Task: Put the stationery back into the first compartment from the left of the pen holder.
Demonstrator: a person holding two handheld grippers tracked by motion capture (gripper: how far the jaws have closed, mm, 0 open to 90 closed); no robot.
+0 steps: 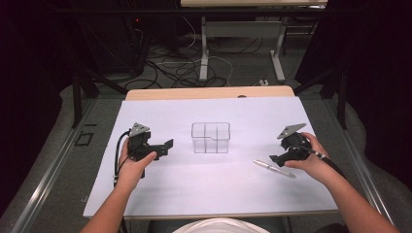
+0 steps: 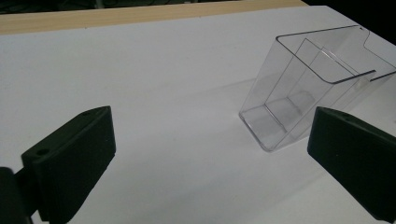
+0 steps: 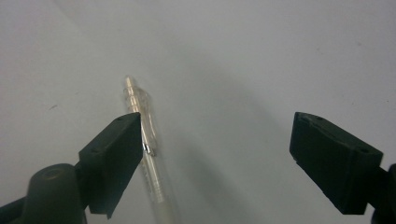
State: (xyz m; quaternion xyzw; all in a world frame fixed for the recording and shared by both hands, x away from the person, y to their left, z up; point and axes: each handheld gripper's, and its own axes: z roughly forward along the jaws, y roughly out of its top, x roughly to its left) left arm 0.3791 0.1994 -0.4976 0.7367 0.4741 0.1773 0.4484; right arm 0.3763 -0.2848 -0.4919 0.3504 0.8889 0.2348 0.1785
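On the white sheet (image 1: 160,194) that covers the table, a clear plastic pen (image 1: 273,168) lies near the right side, slanting from the centre toward the near right. The right gripper (image 1: 274,159) hangs just over the pen's right end, held in the person's right hand (image 1: 311,158). Its jaws are spread wide and pinch nothing. In the right gripper view the pen (image 3: 147,154) runs lengthwise just inside one black jaw, close against that jaw's inner face; whether the two actually touch is hard to tell from this angle. The other jaw stands well apart from the pen, with bare sheet between them.

Near the middle of the sheet stands a clear plastic organiser box (image 1: 210,138) with inner partitions, upright, to the left of the pen and a little farther back. The left gripper (image 1: 168,145), in the left hand (image 1: 133,160), sits to the left of the box, pointing toward it. Its jaws are also spread wide with nothing between them, and in the left gripper view the box (image 2: 303,102) stands beyond them, apart from both.
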